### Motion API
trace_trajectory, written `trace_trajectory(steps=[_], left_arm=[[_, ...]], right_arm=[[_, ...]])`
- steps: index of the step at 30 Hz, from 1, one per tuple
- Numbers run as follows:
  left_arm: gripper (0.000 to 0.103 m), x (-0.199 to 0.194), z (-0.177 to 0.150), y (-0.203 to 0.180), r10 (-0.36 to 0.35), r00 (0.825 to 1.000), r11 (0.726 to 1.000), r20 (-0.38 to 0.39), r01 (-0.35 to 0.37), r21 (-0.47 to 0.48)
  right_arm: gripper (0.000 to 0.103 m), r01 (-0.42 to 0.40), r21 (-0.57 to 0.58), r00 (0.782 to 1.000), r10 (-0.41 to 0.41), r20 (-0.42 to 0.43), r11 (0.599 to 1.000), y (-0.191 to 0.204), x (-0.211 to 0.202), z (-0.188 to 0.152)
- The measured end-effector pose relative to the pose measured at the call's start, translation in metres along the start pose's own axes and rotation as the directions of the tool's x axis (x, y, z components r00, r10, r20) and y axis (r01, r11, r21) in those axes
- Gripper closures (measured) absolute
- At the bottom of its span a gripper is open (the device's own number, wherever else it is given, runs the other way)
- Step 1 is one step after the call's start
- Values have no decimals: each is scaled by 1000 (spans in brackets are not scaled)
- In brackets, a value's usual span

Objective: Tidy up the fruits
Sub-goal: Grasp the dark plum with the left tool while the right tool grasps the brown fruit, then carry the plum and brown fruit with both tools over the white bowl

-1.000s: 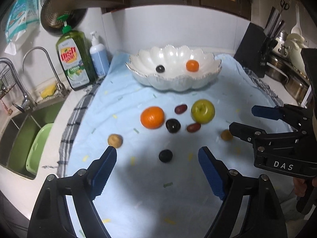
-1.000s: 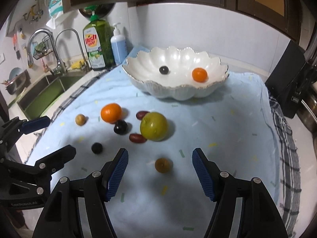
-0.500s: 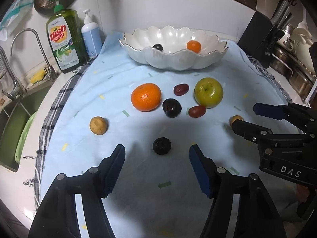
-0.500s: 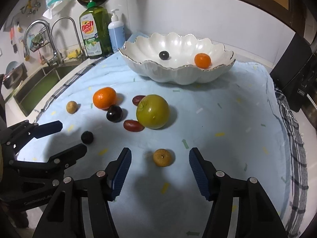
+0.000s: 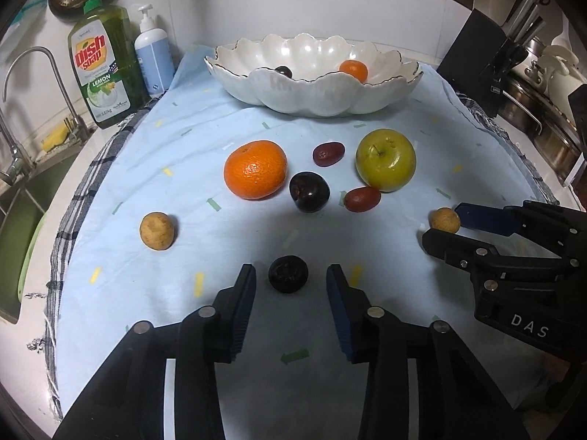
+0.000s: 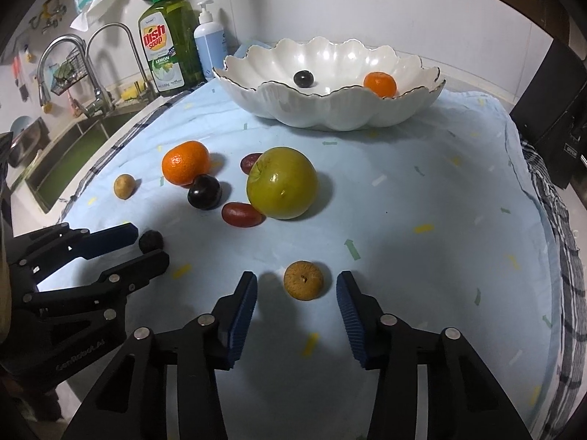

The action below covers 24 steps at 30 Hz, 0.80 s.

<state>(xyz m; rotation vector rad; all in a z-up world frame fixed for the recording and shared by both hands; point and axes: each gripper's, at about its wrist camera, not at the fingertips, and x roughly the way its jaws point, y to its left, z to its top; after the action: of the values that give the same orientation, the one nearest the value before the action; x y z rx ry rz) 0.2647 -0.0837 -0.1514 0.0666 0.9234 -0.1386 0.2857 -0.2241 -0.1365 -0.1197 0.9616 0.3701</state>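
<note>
A white scalloped bowl (image 5: 330,91) at the back of the blue cloth holds a dark fruit (image 5: 284,71) and a small orange (image 5: 353,70). On the cloth lie an orange (image 5: 255,174), a green apple (image 5: 385,164), a dark plum (image 5: 309,191), two red dates (image 5: 328,153) (image 5: 361,198) and a tan fruit (image 5: 157,230). My left gripper (image 5: 290,280) is open around a small black fruit (image 5: 288,274), not touching it. My right gripper (image 6: 297,288) is open around a small brown fruit (image 6: 303,279).
A green dish soap bottle (image 5: 102,69) and a white pump bottle (image 5: 153,60) stand at the back left by the sink (image 5: 22,198). A black knife block (image 5: 480,69) and metal pots (image 5: 543,117) stand at the right.
Both grippers have moved forward and down. Each now has a small fruit between its open fingers, and the left fingers stand closer together.
</note>
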Motion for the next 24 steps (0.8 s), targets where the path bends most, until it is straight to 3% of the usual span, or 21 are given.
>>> trace_trajectory(steps=[10,24], left_arm=[[80,3,1,-1,-2,1000,1000,-3,2,4],[81,-18,10,0,-6,999,1000,47,7,-7]], right_arm=[[78,8,-10,1000,-8,-9,1000,-1,3,0],[79,-12,-10,999,13,39,1000,1,-17,9]])
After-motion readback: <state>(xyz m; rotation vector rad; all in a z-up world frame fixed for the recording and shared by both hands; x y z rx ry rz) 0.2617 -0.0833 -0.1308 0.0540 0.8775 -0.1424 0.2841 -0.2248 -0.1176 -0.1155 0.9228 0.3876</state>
